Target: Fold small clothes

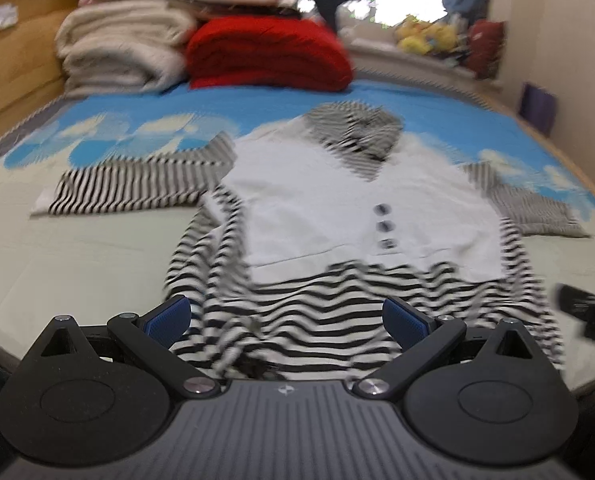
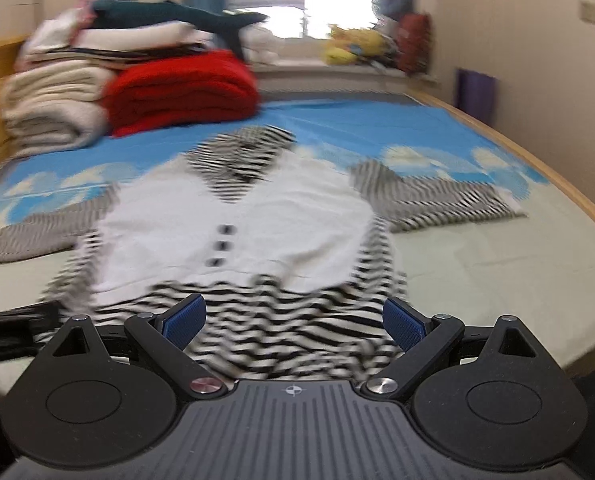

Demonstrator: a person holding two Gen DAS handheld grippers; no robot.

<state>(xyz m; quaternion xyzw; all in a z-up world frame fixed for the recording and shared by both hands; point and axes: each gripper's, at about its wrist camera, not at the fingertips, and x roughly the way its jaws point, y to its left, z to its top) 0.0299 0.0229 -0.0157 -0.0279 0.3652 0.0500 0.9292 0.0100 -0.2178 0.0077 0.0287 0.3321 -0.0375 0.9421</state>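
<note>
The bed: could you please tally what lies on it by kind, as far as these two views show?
Striped garments with a white vest front: 1
Red folded blankets: 1
Cream folded blankets: 1
Dark teal items on the pile: 1
Total: 4. The blurred white layers between the cream blanket and the teal item cannot be counted.

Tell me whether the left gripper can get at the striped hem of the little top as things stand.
Probably yes. The left gripper is open, and the striped hem lies flat on the bed right between and below its fingers, with nothing over it. The right gripper is off to the side, not in the way.
</note>
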